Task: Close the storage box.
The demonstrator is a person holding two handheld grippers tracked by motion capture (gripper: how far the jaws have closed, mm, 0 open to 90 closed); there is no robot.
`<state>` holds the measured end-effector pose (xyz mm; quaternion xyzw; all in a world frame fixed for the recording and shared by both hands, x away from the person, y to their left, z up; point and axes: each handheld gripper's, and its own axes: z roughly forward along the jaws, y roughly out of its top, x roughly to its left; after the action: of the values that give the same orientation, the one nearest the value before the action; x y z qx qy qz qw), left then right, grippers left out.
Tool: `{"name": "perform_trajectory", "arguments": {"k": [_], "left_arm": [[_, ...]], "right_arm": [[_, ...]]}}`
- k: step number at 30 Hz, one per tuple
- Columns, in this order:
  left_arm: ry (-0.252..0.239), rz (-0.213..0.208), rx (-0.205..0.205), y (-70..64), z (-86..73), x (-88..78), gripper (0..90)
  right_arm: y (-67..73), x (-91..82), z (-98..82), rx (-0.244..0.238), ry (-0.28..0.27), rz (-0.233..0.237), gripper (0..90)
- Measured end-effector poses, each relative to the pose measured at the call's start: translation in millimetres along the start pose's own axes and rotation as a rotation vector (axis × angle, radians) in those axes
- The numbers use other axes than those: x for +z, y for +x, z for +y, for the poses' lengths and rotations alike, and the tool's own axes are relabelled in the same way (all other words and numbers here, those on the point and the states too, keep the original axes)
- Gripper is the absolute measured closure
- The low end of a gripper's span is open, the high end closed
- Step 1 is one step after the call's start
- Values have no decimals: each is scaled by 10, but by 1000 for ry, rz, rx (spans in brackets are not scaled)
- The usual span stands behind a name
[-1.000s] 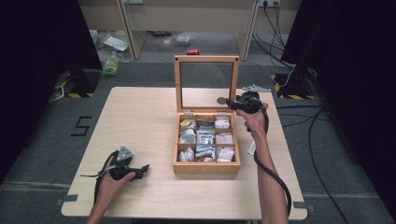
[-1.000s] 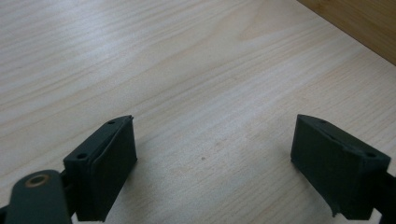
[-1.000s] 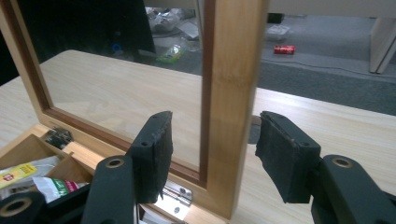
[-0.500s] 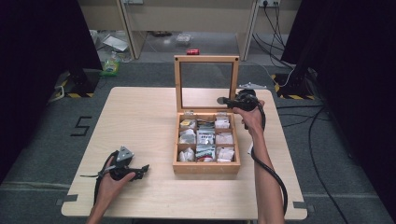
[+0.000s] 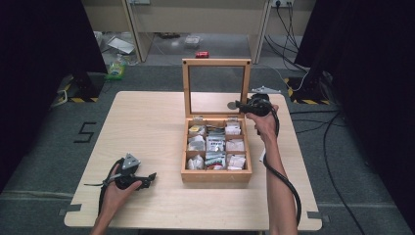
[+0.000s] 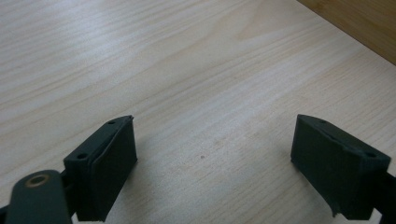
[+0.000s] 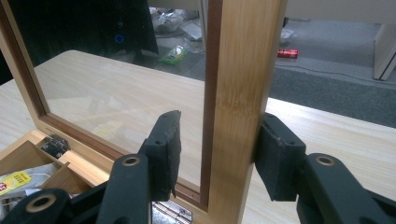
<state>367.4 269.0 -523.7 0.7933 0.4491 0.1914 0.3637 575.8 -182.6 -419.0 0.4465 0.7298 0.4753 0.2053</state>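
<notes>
A wooden box (image 5: 215, 175) stands on the table with its glass lid (image 5: 217, 62) raised upright. Its compartments hold several small packets (image 5: 215, 144). My right gripper (image 5: 234, 105) reaches in from the right at the lid's right side bar (image 7: 243, 70). The bar is between its jaws, which have just been closing. One pad (image 7: 273, 154) lies against the wood and the other pad (image 7: 170, 149) stands a little off it. My left gripper (image 5: 148, 178) rests low over the table's near left, open, with bare wood between its jaws (image 6: 215, 154).
The table (image 5: 147, 127) is pale wood, with the box right of centre. A cable (image 5: 284, 183) trails from the right gripper along the forearm. Beyond the far edge the floor holds clutter and a red can (image 5: 202, 54).
</notes>
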Motion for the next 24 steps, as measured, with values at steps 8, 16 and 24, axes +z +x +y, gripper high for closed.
{"name": "perform_trajectory", "arguments": {"k": [8, 16, 24], "left_arm": [[0, 0, -1, 0, 0, 0, 135], [0, 0, -1, 0, 0, 0, 135], [0, 0, 0, 0, 0, 0, 135]], "right_arm": [[26, -25, -25, -19, -19, -18, 556], [34, -55, -57, -36, -45, -27, 578], [38, -78, -69, -33, -55, -23, 591]]}}
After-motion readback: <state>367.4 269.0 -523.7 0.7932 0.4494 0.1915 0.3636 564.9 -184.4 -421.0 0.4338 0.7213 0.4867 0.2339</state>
